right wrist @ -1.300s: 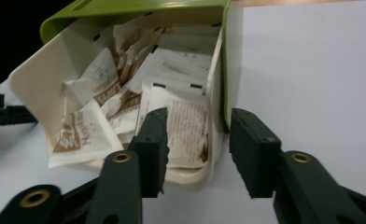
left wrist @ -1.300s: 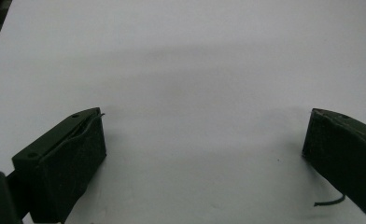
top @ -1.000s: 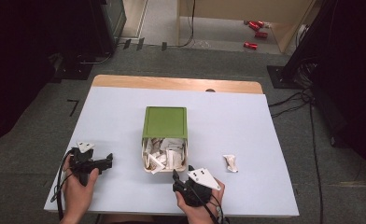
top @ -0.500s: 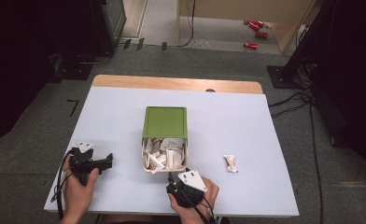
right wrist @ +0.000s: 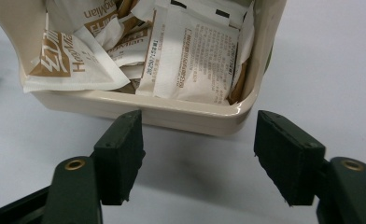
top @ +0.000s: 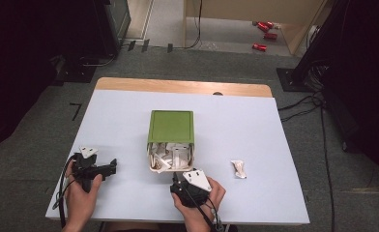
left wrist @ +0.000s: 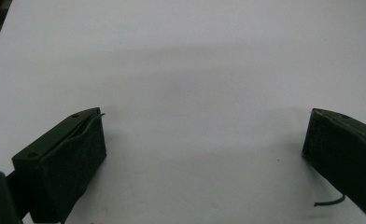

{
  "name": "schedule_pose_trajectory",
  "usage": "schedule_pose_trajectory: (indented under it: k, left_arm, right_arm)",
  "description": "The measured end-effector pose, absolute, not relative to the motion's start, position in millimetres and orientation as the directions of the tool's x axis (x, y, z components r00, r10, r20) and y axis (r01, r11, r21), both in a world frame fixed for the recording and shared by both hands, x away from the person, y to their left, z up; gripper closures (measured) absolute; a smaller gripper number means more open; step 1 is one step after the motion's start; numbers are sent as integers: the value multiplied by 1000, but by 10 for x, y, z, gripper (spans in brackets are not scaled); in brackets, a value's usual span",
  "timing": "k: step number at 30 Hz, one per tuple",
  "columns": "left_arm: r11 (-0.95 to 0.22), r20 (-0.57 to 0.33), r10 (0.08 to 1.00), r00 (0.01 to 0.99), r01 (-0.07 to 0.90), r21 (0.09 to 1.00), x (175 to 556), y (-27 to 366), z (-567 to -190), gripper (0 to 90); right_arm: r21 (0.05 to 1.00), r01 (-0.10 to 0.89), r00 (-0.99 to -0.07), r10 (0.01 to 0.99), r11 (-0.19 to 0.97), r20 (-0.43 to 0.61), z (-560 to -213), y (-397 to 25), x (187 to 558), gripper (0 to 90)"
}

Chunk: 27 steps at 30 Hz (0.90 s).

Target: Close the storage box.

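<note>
High view: pale table (top: 129,116), grey floor (top: 42,125)

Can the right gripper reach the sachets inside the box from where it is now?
Probably yes: the right gripper is open just before the box, whose mouth faces it, and nothing lies between it and the sachets.

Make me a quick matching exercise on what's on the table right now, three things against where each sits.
Things:
1. box
2. loose packet
3. left gripper

Places:
A. alone on bare table, right of the box
B. near the table's left front corner, jaws apart
C. mid-table, lying on its side, packets spilling toward the person

Pairs: 1-C, 2-A, 3-B
</note>
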State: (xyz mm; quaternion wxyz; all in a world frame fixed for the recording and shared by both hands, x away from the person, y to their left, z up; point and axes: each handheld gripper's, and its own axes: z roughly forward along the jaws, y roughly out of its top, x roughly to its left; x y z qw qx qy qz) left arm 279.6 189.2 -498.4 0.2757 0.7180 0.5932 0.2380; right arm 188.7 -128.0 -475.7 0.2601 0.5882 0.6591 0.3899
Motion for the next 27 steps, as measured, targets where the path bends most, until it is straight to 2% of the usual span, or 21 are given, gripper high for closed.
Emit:
schedule_pose_trajectory:
  k: [5,27]
  left_arm:
    - [-144,15,983,183,720,679,2796,1892,-4985,0]
    - [-144,14,983,183,721,678,2796,1892,-4985,0]
  right_arm:
    - [814,581,-177,979,18,105,-4747,-1249,1966,283]
    - [794,608,-160,981,12,107,-4718,-1276,2178,257]
